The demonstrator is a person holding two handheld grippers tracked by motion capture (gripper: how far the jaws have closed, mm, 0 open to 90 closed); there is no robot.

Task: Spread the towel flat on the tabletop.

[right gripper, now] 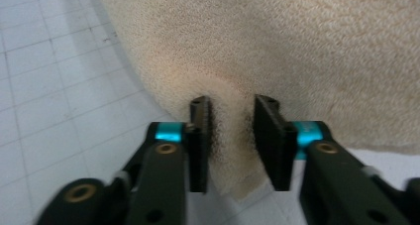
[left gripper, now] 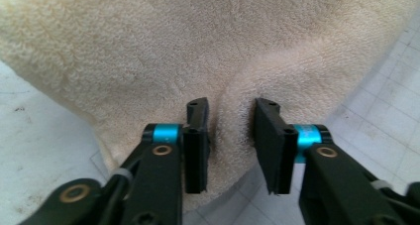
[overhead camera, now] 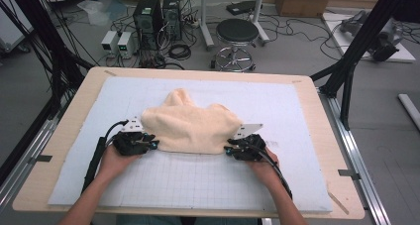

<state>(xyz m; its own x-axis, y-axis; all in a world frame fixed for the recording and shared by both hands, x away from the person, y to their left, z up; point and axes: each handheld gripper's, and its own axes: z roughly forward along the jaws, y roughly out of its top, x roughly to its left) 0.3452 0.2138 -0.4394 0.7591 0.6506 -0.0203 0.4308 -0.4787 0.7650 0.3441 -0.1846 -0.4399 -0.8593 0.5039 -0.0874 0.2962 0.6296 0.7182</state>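
Left claw [left gripper: 231, 145] pinching near-left corner of cream towel [overhead camera: 190, 126], right claw [right gripper: 231, 143] pinching near-right corner (fabric bunching between pads). Towel lying crumpled mid-table on gridded mat [overhead camera: 198, 180]. Grasp looking done; spreading or folding remaining.

The cream towel [overhead camera: 190, 126] runs off the top and sides of both gripper views, so its far edge cannot be followed there, and the fold pinched by the left gripper [left gripper: 232, 136] hides whatever cloth lies beneath it. From the high view, the jaws of the right gripper [overhead camera: 233, 149] are tucked under the towel's hem and too small to read. The person's forearms are cut off at the bottom edge.
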